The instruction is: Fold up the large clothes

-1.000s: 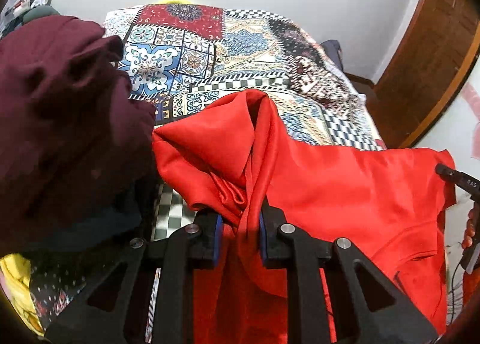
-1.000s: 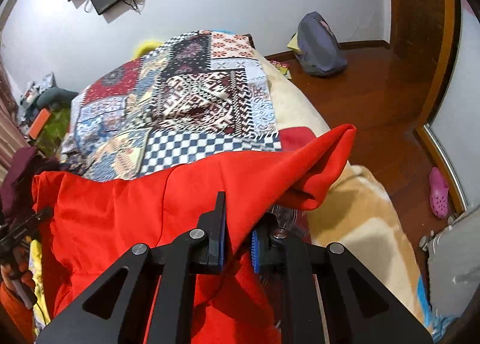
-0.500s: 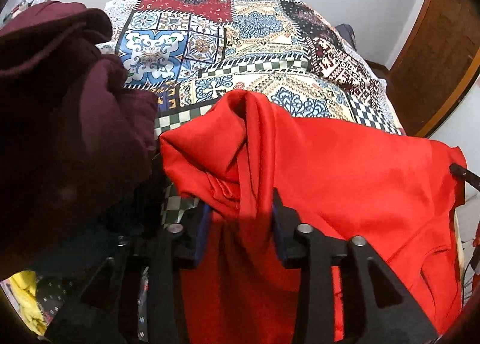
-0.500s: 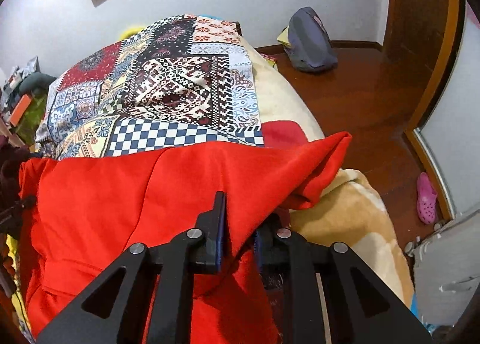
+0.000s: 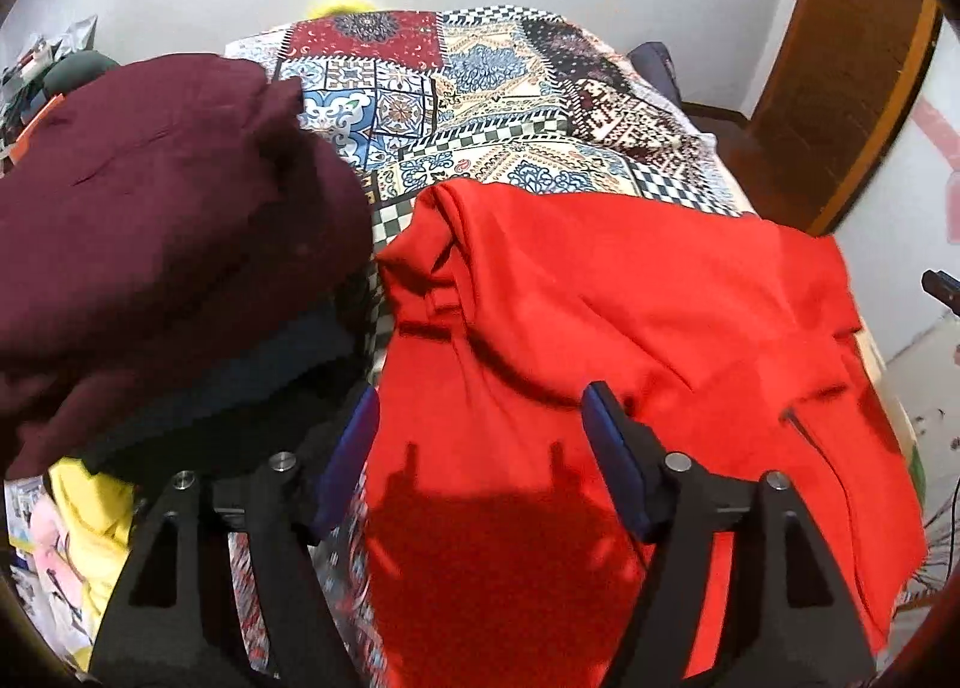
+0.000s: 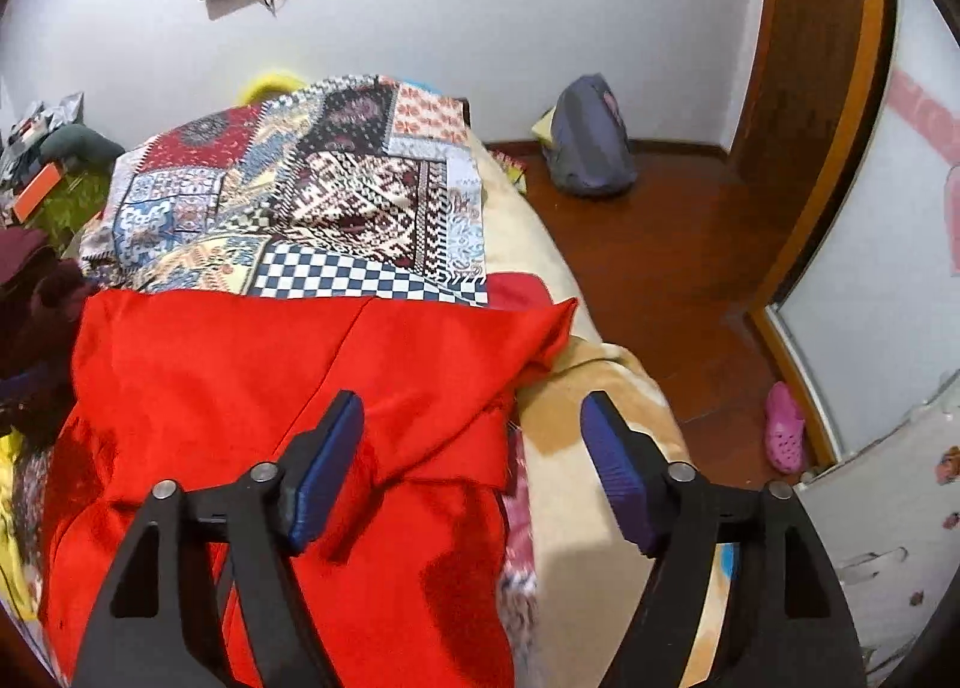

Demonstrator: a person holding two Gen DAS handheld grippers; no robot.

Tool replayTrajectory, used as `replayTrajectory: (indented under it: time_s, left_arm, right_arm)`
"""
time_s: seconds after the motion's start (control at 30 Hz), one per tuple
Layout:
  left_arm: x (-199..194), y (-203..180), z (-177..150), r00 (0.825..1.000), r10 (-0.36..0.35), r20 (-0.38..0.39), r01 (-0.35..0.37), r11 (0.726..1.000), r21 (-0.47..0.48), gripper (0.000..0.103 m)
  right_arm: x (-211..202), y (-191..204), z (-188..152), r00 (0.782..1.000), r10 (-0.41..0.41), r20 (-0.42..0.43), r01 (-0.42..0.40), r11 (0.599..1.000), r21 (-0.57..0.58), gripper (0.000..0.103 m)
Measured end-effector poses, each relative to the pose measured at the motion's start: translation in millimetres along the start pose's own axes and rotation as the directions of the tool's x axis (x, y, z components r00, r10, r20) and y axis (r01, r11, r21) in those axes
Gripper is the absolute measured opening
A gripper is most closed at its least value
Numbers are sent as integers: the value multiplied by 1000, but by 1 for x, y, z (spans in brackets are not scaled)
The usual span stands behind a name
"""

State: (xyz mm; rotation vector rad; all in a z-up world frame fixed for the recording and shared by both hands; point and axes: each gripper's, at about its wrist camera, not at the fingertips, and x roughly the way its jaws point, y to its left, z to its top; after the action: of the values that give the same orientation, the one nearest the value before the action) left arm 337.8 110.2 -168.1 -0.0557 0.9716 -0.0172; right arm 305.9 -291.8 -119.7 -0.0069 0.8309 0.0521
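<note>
A large red garment (image 5: 630,328) lies spread across the near end of the bed, also seen in the right wrist view (image 6: 288,364). My left gripper (image 5: 480,418) is open and empty, hovering just above the garment's left part. My right gripper (image 6: 471,424) is open and empty above the garment's right edge, where a folded corner (image 6: 540,328) lies on the beige blanket.
A patchwork quilt (image 5: 480,105) covers the bed beyond the garment. A heap of maroon and dark clothes (image 5: 162,244) sits close on the left, yellow fabric (image 5: 90,514) below it. A beige blanket (image 6: 600,448), wooden floor with a grey bag (image 6: 591,147) and a pink shoe (image 6: 783,430) lie right.
Both grippers have opened and let go of the red garment, which has dropped flat onto the bed. Both grippers have drawn back a little above it.
</note>
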Motion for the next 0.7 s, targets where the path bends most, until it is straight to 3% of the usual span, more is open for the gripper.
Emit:
replayTrajectory:
  time_s: [0.37, 0.7]
  left_arm:
    - [-58, 29, -71, 1000, -6, -19, 6, 1000, -29, 70]
    - [-50, 44, -138, 984, -82, -157, 70, 994, -83, 70]
  right_arm:
    - [-46, 14, -51, 999, 19, -39, -21, 997, -69, 76]
    - [-44, 11, -107, 991, 36, -130, -38, 999, -18, 76]
